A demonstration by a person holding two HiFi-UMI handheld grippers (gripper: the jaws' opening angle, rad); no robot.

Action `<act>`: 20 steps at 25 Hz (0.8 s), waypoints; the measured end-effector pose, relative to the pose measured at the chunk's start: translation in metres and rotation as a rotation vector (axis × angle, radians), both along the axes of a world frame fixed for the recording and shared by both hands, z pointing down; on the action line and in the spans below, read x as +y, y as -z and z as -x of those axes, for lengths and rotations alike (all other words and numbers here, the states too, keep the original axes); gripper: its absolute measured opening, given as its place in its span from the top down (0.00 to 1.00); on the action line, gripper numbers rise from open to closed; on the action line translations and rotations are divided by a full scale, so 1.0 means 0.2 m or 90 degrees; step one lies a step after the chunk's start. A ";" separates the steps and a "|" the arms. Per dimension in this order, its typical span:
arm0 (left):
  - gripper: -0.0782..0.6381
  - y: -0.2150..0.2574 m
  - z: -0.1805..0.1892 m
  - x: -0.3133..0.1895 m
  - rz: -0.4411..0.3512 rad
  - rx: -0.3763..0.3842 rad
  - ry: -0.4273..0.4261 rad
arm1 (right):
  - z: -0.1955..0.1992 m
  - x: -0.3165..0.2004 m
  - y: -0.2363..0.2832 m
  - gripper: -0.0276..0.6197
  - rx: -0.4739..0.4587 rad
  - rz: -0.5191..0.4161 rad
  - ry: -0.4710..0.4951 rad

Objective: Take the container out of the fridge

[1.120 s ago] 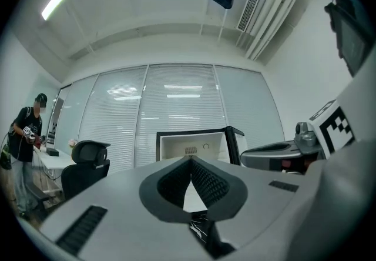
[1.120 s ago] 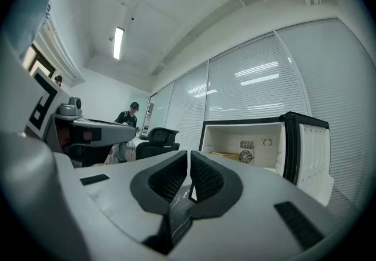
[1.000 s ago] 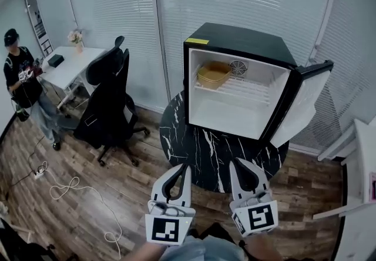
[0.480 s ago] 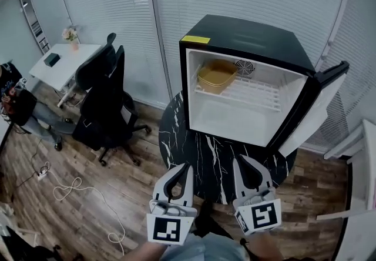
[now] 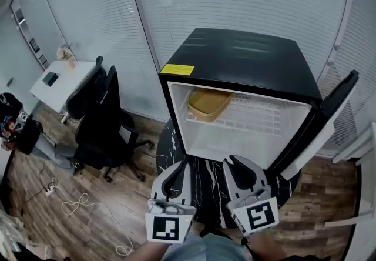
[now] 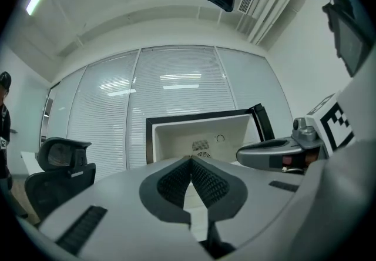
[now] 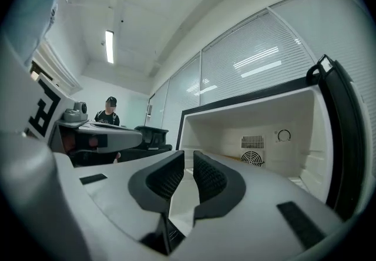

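A black mini fridge [image 5: 241, 60] stands on a round black marble table [image 5: 202, 163] with its door [image 5: 329, 119] swung open to the right. A shallow yellow container [image 5: 208, 103] sits on the left of the upper wire shelf. Both grippers are held low in front of the fridge opening, well short of the container. My left gripper [image 5: 181, 166] is shut with nothing in it; its pads [image 6: 176, 174] meet at the tips. My right gripper [image 5: 232, 161] has its jaws opening, with a narrow gap and nothing between the pads [image 7: 208, 177]. In both gripper views the white fridge interior [image 7: 252, 130] lies ahead.
Two black office chairs [image 5: 100, 124] stand to the left of the table, with a white desk [image 5: 59, 80] behind them. A person [image 5: 14, 127] is at the far left. A cable [image 5: 82, 207] lies on the wood floor. Blinds cover the glass wall behind.
The view has moved closer to the fridge, which now looms larger and more from above. Both grippers have come up to its open front.
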State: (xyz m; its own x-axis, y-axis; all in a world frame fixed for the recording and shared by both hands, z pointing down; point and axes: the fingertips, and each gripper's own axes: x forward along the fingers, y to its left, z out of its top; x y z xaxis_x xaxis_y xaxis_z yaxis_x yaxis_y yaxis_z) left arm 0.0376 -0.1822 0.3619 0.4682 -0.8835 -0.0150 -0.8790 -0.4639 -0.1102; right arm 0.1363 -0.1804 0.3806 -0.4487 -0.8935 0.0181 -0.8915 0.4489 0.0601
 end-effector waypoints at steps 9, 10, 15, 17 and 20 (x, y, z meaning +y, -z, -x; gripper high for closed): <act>0.87 0.04 0.01 -0.24 -0.021 0.010 0.024 | 0.03 -0.28 0.08 0.82 0.030 -0.040 0.034; 0.87 0.03 0.02 -0.26 -0.017 0.012 0.024 | 0.03 -0.31 0.09 0.81 0.035 -0.045 0.035; 0.87 0.02 0.08 -0.38 -0.002 0.023 0.025 | 0.11 -0.44 0.14 0.78 0.076 -0.068 0.049; 0.87 0.00 0.10 -0.43 0.002 0.023 0.019 | 0.14 -0.49 0.14 0.76 0.101 -0.065 0.056; 0.87 -0.04 0.11 -0.49 0.015 0.026 0.012 | 0.17 -0.58 0.12 0.74 0.139 -0.048 0.064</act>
State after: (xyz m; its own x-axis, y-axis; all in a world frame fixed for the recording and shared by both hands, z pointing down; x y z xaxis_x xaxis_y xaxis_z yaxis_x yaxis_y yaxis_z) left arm 0.0155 -0.2800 0.3694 0.4513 -0.8923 -0.0131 -0.8909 -0.4497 -0.0640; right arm 0.1031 -0.2959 0.3559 -0.5288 -0.8467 0.0596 -0.8044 0.5223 0.2832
